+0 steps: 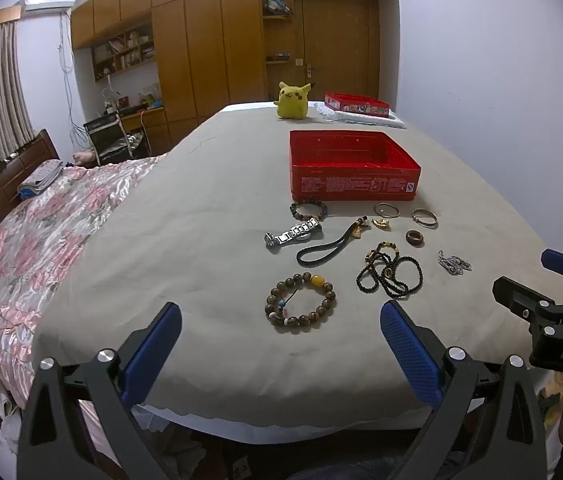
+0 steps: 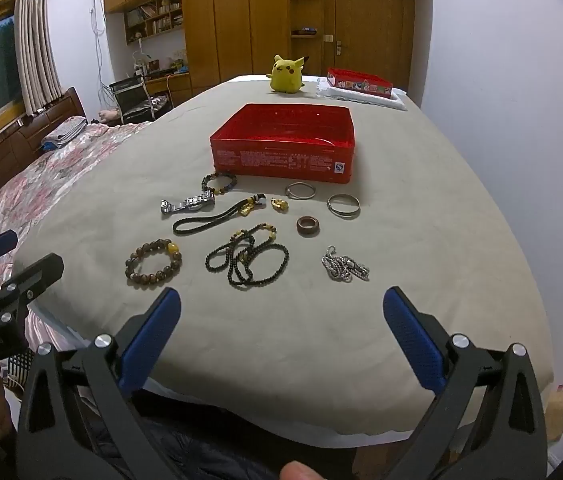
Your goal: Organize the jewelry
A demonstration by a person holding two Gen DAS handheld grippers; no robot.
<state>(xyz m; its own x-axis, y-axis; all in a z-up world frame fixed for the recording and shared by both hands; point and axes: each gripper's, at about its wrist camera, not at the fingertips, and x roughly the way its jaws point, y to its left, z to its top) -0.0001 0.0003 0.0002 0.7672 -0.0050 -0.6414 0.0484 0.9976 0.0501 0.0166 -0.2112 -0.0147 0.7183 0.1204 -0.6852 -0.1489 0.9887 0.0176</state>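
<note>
A shiny red tin box (image 2: 281, 142) sits open on a bed covered with a flat tan sheet (image 2: 421, 280). In front of it lie round bead bracelets, smooth metal rings, a lumpy silver chain (image 2: 344, 268) and a metal watch (image 2: 187, 204). The watch lies long-ways from left to right. The left gripper (image 1: 281, 352) and right gripper (image 2: 281, 336) hang near the bed's front edge, jaws wide apart, holding nothing. The jewelry lies just ahead of them.

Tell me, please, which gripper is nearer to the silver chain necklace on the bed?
Right. The silver chain necklace lies just ahead of the right gripper, toward its right jaw. The left gripper faces the brown bead bracelet, with the chain farther off to its right.
</note>
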